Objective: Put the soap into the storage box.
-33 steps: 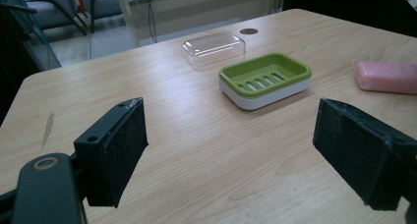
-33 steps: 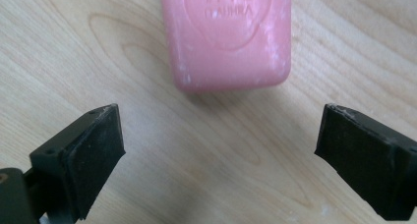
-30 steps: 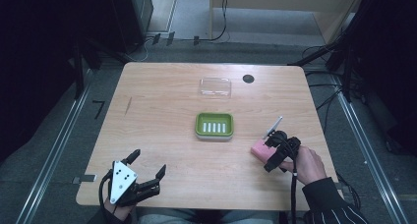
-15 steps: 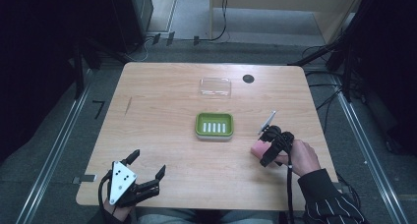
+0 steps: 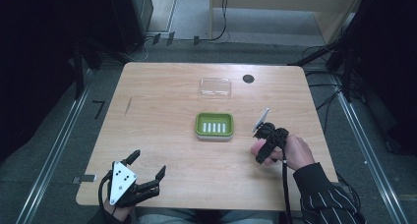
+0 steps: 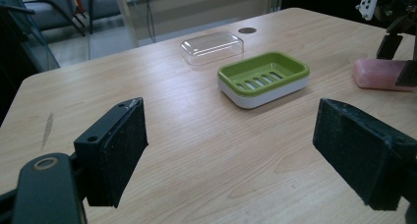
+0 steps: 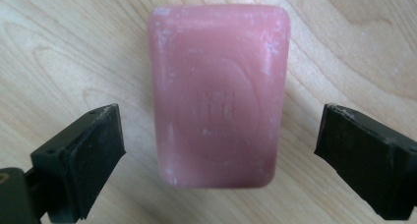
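Right claw [image 7: 219, 150]: jaws apart and just been widening, straddling pink soap [image 7: 220, 94] without touching, centre frame.
Left claw [image 5: 146, 174]: jaws apart, empty, lower left.
Soap dish [image 5: 214, 126]: mid-worktop [image 5: 162, 106].

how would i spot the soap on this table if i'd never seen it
On the light wooden table, look right of the green slotted soap dish, beneath the right gripper. The pink rectangular soap bar lies flat between its open jaws, the only pink thing there.

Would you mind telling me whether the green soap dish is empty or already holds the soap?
Empty: the green soap dish shows only bare drain slots, and the pink soap bar lies flat on the table.
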Demonstrator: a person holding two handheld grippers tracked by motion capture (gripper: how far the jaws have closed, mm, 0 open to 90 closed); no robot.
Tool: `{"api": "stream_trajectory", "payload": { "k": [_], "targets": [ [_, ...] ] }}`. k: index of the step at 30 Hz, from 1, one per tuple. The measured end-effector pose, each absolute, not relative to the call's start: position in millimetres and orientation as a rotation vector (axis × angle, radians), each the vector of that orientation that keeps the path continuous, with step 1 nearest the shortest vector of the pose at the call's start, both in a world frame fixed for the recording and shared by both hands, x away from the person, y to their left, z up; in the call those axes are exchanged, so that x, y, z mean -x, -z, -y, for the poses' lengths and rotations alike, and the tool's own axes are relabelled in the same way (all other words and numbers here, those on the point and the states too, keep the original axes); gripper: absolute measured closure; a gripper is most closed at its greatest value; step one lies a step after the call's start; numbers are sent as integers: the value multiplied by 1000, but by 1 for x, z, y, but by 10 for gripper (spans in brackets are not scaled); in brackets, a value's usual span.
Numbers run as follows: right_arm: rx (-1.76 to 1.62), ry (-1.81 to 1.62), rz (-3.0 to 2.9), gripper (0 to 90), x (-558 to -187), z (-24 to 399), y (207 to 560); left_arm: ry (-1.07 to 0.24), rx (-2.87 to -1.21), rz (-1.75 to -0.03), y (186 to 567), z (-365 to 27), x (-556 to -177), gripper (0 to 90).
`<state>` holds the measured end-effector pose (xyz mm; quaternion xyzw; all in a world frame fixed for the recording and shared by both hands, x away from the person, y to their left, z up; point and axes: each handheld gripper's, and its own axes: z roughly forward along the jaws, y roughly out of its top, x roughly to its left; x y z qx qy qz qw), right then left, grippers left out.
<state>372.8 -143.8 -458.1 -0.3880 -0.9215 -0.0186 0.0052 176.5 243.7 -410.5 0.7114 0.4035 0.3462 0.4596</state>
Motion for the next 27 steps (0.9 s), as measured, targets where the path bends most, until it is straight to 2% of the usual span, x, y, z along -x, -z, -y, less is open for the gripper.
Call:
{"api": "stream_trajectory", "payload": {
  "k": [6, 10, 12, 27],
  "targets": [
    [1200, 32, 2905, 46, -377, 138, 464, -852, -1756, -990, 410, -244, -177, 137],
    [1206, 33, 2902, 80, -380, 136, 466, -852, -1759, -988, 411, -244, -177, 137],
    [1189, 38, 2905, 137, -380, 134, 466, -852, -1758, -988, 411, -244, -177, 137],
    [1205, 27, 2909, 258, -380, 133, 466, -853, -1759, -988, 410, -244, -177, 137]
  ]
}}
